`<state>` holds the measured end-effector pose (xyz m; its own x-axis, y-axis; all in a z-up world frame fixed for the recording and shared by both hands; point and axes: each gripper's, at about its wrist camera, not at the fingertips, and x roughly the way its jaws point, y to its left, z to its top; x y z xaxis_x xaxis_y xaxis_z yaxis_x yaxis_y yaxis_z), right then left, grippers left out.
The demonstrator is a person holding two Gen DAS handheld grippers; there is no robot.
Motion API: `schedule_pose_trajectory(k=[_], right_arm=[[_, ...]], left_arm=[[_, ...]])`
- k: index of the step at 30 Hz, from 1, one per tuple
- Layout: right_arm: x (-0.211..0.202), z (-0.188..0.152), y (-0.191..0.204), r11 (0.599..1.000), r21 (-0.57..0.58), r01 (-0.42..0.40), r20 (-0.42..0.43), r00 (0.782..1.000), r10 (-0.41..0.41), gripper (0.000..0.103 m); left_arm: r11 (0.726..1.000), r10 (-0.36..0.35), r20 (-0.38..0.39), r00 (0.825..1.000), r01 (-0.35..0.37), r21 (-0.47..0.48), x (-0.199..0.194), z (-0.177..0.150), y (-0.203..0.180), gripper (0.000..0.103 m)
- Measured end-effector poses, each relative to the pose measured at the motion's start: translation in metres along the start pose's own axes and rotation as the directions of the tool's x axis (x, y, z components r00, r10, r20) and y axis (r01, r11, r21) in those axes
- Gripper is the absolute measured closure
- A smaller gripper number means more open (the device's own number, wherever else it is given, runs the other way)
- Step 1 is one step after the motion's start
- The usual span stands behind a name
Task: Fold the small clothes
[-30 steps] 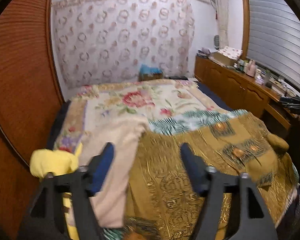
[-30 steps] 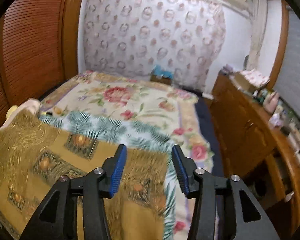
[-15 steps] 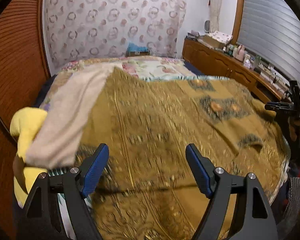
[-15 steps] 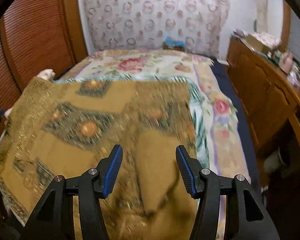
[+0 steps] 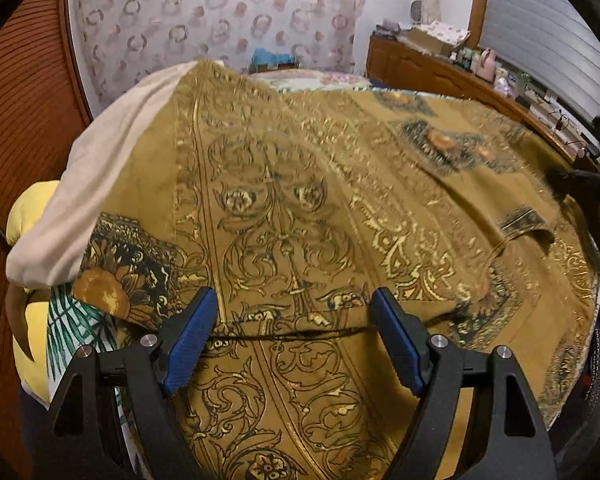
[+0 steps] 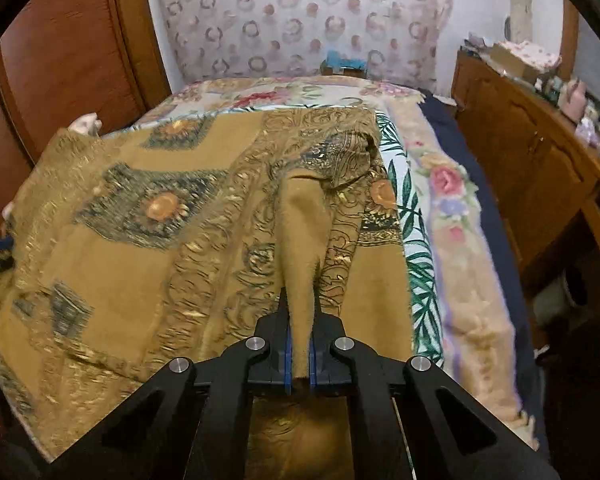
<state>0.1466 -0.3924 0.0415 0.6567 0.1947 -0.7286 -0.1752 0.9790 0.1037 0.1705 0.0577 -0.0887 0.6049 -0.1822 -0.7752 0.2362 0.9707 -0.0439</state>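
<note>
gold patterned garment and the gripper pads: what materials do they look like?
Gold patterned garment: thin woven fabric, probably printed; it drapes and bunches into a soft ridge in the right hand-held gripper. Left hand-held gripper pads: blue, matte, finely textured, likely rubber or plastic.

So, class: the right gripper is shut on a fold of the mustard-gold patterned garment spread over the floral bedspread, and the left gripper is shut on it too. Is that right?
One part is wrong. The left gripper is open above the mustard-gold patterned garment, pinching nothing, as the left wrist view shows. The right gripper is indeed shut on a fold, over the floral bedspread.
</note>
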Motion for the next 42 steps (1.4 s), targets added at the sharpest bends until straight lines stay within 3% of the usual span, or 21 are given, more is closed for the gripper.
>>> schedule_pose_trajectory(k=[3, 15, 20, 29, 32, 35, 38, 40, 42], right_arm=[[-0.016, -0.002, -0.009, 0.999, 0.048, 0.005, 0.014, 1.000, -0.006, 0.098], [0.012, -0.037, 0.013, 0.998, -0.012, 0.067, 0.045, 0.997, -0.066, 0.098], [0.022, -0.038, 0.013, 0.999, 0.010, 0.036, 0.049, 0.998, -0.037, 0.098], [0.030, -0.035, 0.017, 0.999, -0.001, 0.052, 0.048, 0.997, -0.052, 0.098], [0.030, -0.035, 0.016, 0.999, 0.000, 0.050, 0.048, 0.998, -0.050, 0.098], [0.030, -0.035, 0.017, 0.999, -0.001, 0.052, 0.048, 0.998, -0.052, 0.098], [0.031, -0.035, 0.017, 0.999, -0.002, 0.054, 0.047, 0.997, -0.054, 0.098], [0.031, -0.035, 0.017, 0.999, -0.002, 0.054, 0.047, 0.997, -0.054, 0.098], [0.031, -0.035, 0.017, 0.998, -0.003, 0.055, 0.047, 0.997, -0.055, 0.098]], left_arm=[[0.999, 0.025, 0.000, 1.000, -0.025, 0.031, 0.002, -0.001, -0.006, 0.023], [0.999, 0.029, -0.010, 1.000, -0.028, 0.038, 0.005, 0.002, -0.008, 0.017], [0.999, 0.031, -0.009, 0.999, -0.031, 0.040, 0.005, 0.002, -0.008, 0.017], [0.999, 0.025, -0.018, 1.000, -0.024, 0.047, 0.001, -0.002, -0.009, 0.017], [0.999, -0.033, 0.046, 0.998, 0.032, 0.025, -0.025, -0.005, -0.002, 0.018], [1.000, 0.015, 0.111, 0.994, -0.014, -0.007, -0.051, -0.007, 0.012, 0.019], [0.997, 0.063, 0.132, 0.989, -0.058, -0.043, -0.064, -0.008, 0.031, 0.028], [0.995, 0.081, 0.124, 0.989, -0.073, -0.069, -0.064, -0.010, 0.044, 0.047], [0.991, 0.107, 0.108, 0.988, -0.098, -0.088, -0.060, -0.012, 0.054, 0.053]])
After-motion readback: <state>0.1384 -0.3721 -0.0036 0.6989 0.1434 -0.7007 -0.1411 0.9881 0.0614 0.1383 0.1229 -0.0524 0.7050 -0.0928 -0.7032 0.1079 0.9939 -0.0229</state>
